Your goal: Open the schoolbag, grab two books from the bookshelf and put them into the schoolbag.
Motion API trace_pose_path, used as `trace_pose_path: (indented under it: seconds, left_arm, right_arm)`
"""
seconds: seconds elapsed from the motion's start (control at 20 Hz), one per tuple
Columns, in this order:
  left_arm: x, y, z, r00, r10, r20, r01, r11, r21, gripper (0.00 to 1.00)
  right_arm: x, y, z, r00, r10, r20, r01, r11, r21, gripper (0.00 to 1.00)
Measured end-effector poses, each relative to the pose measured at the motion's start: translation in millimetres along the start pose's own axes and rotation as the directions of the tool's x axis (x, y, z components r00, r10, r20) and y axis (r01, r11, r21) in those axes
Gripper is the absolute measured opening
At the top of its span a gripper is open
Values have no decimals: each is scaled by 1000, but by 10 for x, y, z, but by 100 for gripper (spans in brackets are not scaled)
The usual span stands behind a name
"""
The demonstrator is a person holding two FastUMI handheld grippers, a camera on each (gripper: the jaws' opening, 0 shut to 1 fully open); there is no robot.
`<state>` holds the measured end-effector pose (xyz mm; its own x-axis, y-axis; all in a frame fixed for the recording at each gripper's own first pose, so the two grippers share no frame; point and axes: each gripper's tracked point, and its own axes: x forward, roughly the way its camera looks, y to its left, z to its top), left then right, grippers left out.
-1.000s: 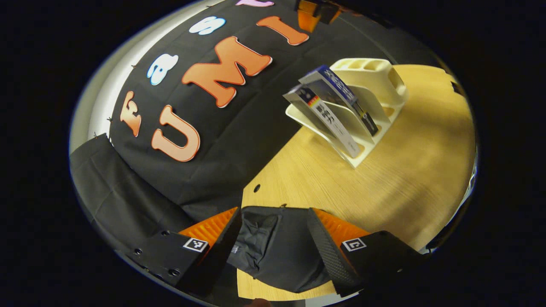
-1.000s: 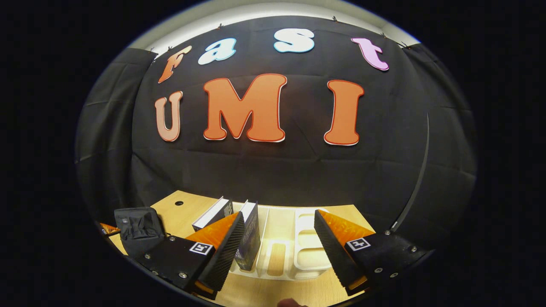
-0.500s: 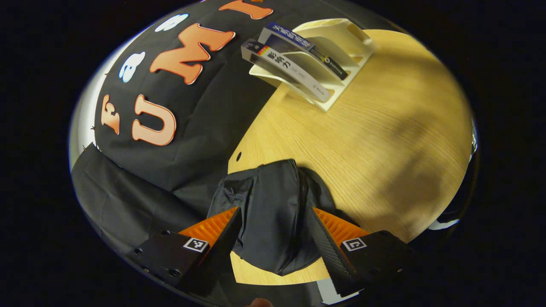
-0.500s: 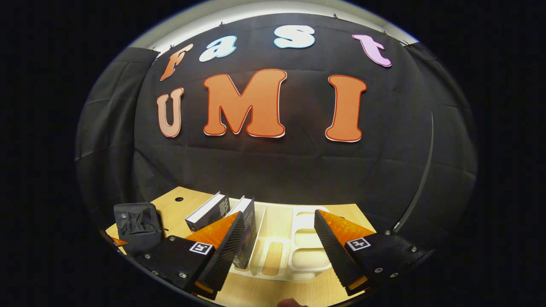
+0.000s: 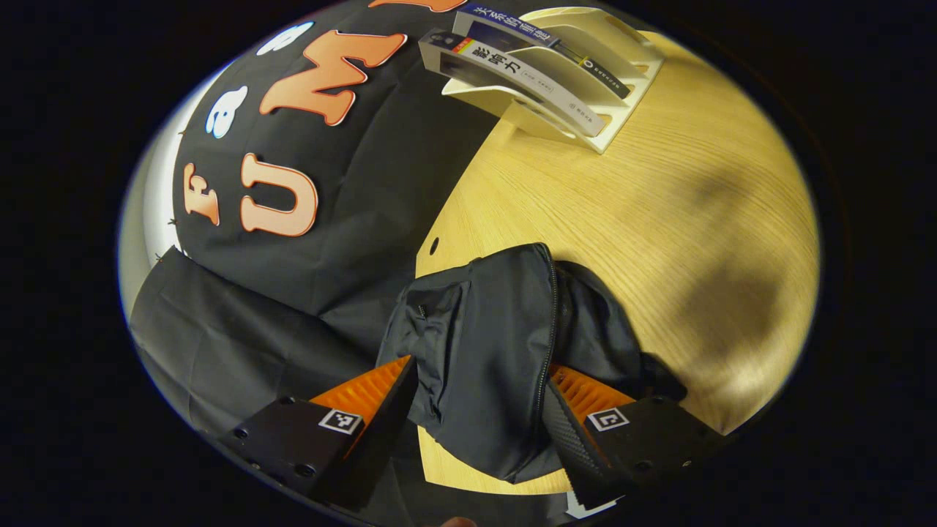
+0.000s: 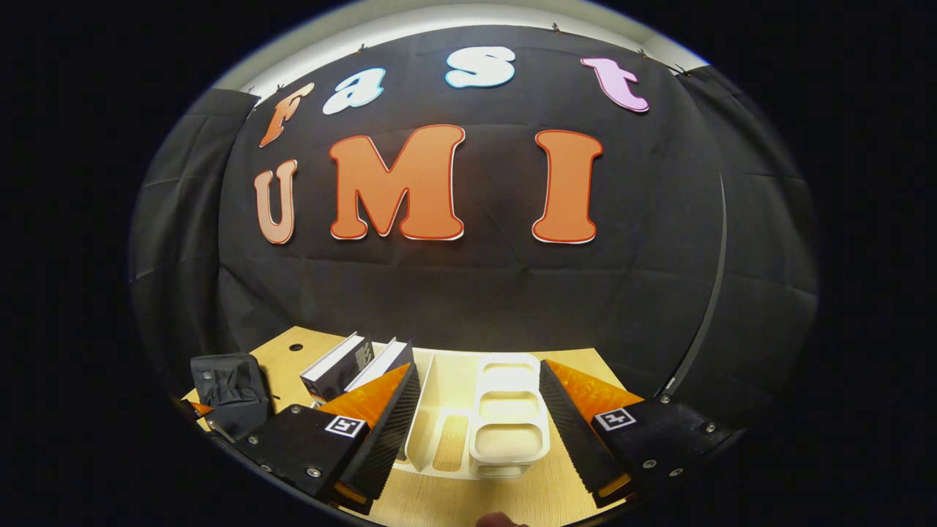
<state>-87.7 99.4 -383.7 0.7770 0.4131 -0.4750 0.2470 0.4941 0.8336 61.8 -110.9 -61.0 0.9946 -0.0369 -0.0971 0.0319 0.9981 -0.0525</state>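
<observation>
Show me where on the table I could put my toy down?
The bare wood between the schoolbag and the white bookshelf is free, and so is the table to the bag's far side. It is crowded around the bag, where the left gripper sits.

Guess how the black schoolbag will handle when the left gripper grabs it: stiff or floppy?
Probably floppy: the schoolbag sags in soft folds on the table and shows no rigid frame. It looks thin and empty, so likely light, and may slide or bunch rather than hold shape. The left gripper straddles it with the jaws apart; expect cloth to crumple when they close.
</observation>
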Motion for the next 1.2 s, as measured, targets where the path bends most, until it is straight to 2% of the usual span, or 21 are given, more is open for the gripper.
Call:
trace_pose_path:
  seconds: [0.15,0.25,0.3,0.35,0.4,0.45,0.5,0.55,0.6,0.7,0.9,1.2]
  left_arm:
    - [151,97,-24,1000,6,-11,-6,1000,20,95]
    - [172,149,-23,1000,-6,-19,6,1000,10,89]
    - [191,158,-15,1000,-20,-18,20,1000,-4,79]
    - [210,166,-7,999,-42,-24,42,999,-9,74]
    - [225,174,5,997,-68,-24,67,998,-15,63]
    - [228,170,17,995,-100,-23,99,995,-24,56]
    - [199,188,21,991,-132,-24,131,991,-37,43]
    - [193,219,25,986,-164,-22,163,985,-56,43]
    - [204,269,36,980,-196,-17,194,978,-75,18]
    - [161,369,71,964,-268,-3,266,958,-112,9]
    - [175,654,112,908,-417,45,418,892,-172,8]
    - [238,1268,255,829,-535,163,559,800,-218,8]
  right_arm:
    - [-21,-75,26,1000,-11,5,11,1000,5,97]
    - [-27,-106,51,1000,-18,8,18,1000,8,97]
    - [-27,-105,53,1000,-18,6,18,1000,10,98]
    - [-26,-106,51,1000,-22,3,22,1000,12,98]
    - [-30,-103,59,1000,-22,3,22,1000,13,98]
    - [-40,-99,77,1000,-29,7,28,1000,10,98]
    - [-45,-87,100,999,-37,10,37,999,2,98]
    - [-47,-70,108,999,-44,8,44,999,-7,98]
    - [-47,-33,130,999,-46,8,46,999,-13,98]
    - [-42,74,186,999,-50,4,50,999,-16,98]
    - [23,435,230,998,-56,-28,55,998,-40,98]
    - [106,1017,360,997,-50,-62,44,995,-91,98]
